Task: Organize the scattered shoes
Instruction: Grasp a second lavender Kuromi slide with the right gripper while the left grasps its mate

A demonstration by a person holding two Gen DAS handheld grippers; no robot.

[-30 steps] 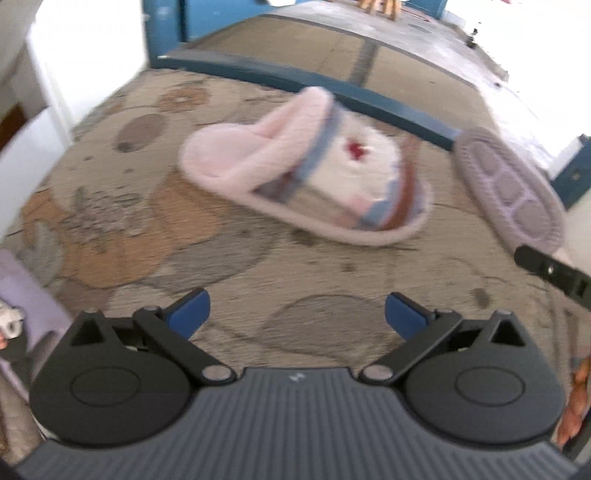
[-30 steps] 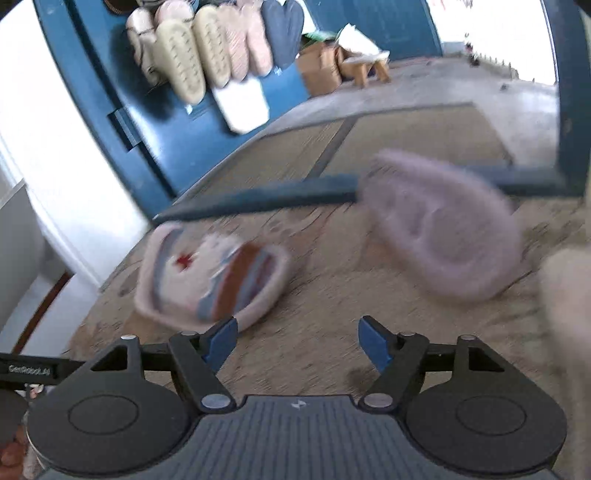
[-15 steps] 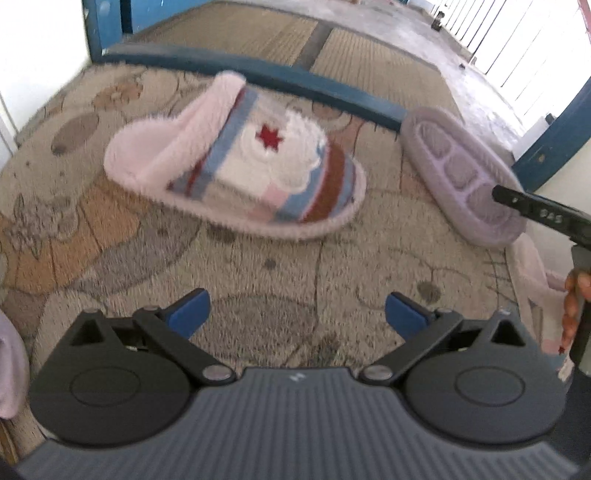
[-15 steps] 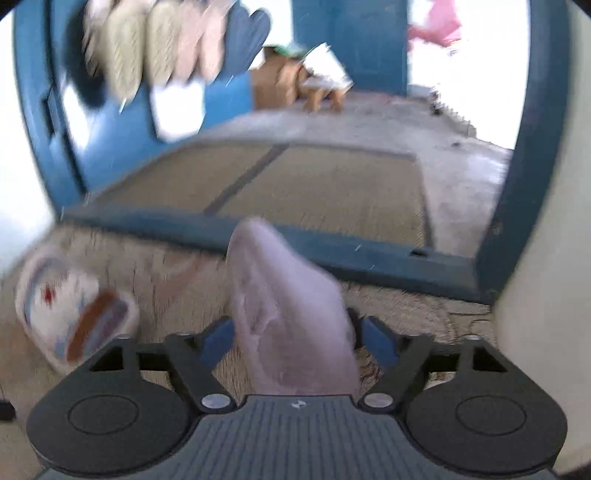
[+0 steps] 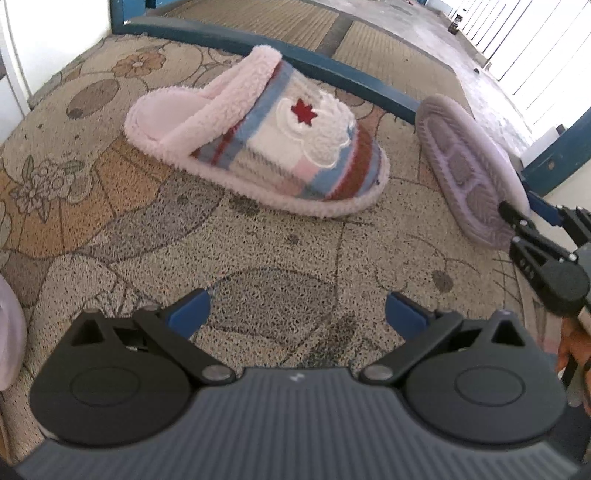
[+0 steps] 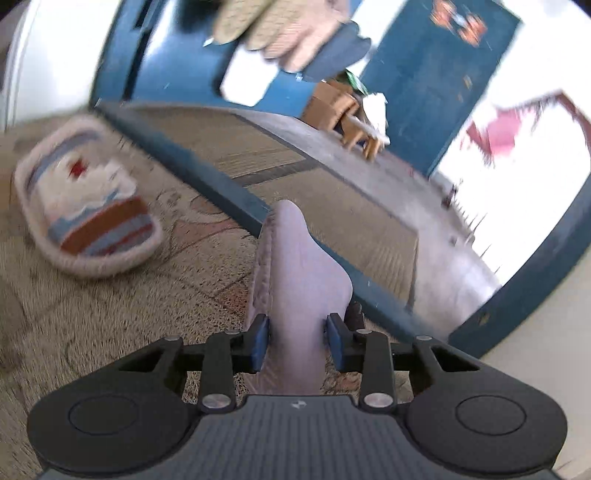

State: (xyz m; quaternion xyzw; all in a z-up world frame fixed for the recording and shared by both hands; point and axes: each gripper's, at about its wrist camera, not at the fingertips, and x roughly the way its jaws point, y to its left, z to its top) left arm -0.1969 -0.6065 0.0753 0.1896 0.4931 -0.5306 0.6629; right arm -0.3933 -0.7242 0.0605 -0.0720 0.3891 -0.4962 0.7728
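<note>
A fluffy pink slipper (image 5: pixel 258 136) with blue, white and brown stripes and a red star lies upright on the patterned mat; it also shows in the right wrist view (image 6: pixel 88 218). My left gripper (image 5: pixel 295 314) is open and empty, a short way in front of it. My right gripper (image 6: pixel 297 343) is shut on the heel end of a lilac slipper (image 6: pixel 295 280) and holds it on edge. In the left wrist view that lilac slipper (image 5: pixel 469 166) shows its sole, with the right gripper at its near end.
A blue door sill (image 5: pixel 332 70) crosses behind the slippers, with a woven mat (image 5: pixel 280 18) beyond it. Several shoes (image 6: pixel 273 29) hang on the blue door. A pale object (image 5: pixel 9 332) sits at the left edge of the mat.
My right gripper has closed on the lilac slipper and tilted it up on edge. My left gripper has drifted slightly, still open.
</note>
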